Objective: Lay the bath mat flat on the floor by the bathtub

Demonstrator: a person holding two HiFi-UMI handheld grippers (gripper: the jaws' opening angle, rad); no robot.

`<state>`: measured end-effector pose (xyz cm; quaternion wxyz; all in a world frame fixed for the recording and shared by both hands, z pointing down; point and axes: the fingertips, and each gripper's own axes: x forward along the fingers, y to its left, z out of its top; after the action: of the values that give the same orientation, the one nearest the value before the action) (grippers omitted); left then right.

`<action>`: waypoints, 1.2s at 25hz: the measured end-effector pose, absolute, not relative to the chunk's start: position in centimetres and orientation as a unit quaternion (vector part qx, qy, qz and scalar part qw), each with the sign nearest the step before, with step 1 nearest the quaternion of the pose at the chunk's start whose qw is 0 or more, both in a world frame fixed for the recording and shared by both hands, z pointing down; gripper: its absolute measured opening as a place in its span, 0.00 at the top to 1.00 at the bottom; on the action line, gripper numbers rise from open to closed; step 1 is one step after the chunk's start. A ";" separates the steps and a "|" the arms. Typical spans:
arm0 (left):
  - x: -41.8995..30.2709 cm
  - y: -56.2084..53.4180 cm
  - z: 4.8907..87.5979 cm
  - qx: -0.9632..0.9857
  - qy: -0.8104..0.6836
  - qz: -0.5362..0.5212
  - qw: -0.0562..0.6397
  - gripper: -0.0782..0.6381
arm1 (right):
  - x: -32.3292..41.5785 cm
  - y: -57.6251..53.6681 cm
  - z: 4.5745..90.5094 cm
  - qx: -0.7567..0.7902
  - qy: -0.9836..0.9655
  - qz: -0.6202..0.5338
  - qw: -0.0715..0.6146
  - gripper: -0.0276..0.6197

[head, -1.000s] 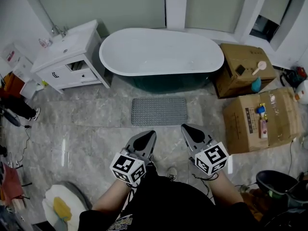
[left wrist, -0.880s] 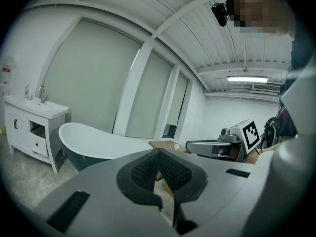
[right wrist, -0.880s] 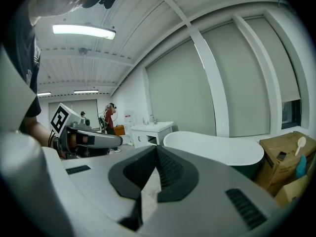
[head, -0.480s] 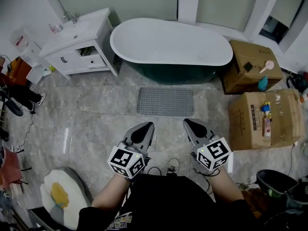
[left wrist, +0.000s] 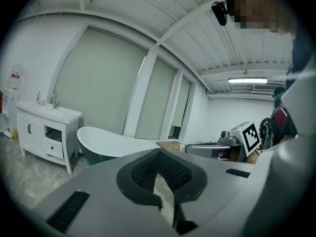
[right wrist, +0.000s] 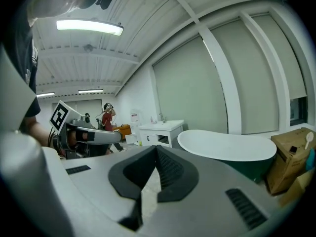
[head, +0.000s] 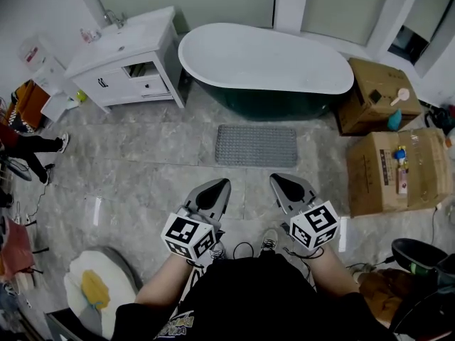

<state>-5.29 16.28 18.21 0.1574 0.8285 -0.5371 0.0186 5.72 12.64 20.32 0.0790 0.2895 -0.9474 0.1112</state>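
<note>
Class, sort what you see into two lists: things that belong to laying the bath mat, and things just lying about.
Job: bath mat, bathtub, floor, left gripper, right gripper.
Lying about: sink cabinet, cardboard boxes.

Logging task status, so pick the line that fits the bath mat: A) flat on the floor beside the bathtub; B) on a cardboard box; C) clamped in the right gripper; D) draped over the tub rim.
A: in the head view the grey bath mat lies flat on the floor tiles right by the bathtub.
</note>
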 end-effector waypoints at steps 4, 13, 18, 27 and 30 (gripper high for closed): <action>-9.1 18.0 18.4 0.836 -0.524 0.016 0.163 0.87 | 2.2 14.6 19.8 0.305 -0.942 0.109 0.082 0.93; -13.2 20.2 20.3 0.862 -0.474 0.005 0.177 0.87 | -1.6 18.7 20.7 0.355 -0.923 0.108 0.103 0.93; -13.4 21.1 21.2 0.880 -0.439 0.014 0.181 0.87 | -1.6 20.2 21.6 0.393 -0.906 0.121 0.099 0.93; -13.3 21.7 21.3 0.893 -0.413 0.020 0.179 0.87 | -1.3 21.6 22.5 0.424 -0.891 0.139 0.089 0.93; -13.6 21.7 21.1 0.892 -0.416 0.020 0.178 0.87 | -1.6 21.3 22.5 0.423 -0.891 0.142 0.084 0.93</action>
<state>-13.59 21.67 21.12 0.1781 0.8918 -0.4155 0.0196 -1.61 21.34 22.52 0.0837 0.4231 -0.8909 0.1421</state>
